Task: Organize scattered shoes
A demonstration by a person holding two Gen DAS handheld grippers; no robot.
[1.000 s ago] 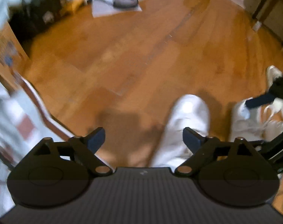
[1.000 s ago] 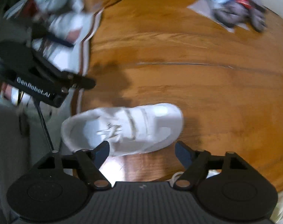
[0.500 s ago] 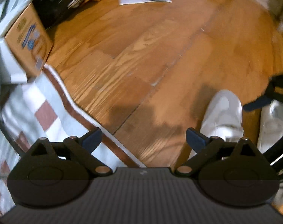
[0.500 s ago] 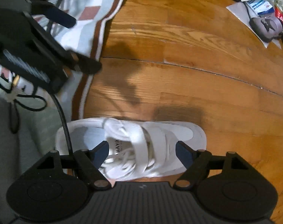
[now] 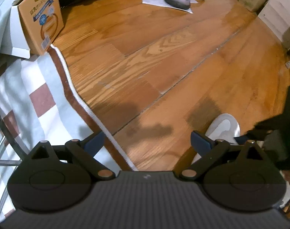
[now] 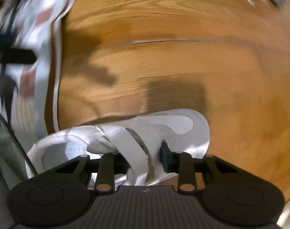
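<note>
Two tools up, wood floor [image 5: 164, 57] under both, striped rug [image 5: 40, 99] left, white strap sneaker [image 6: 125, 139] lying on floor by rug edge, my right tool [image 6: 143, 156] jaws just closed onto its strap, gripping it, my left tool [image 5: 147, 141] spread wide, empty over floor

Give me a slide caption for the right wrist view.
Right gripper closing its fingers on a white strap shoe on the wooden floor.

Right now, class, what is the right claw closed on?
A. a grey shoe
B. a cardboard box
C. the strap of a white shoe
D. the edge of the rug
C: in the right wrist view the right claw pinches a strap of the white shoe.
</note>
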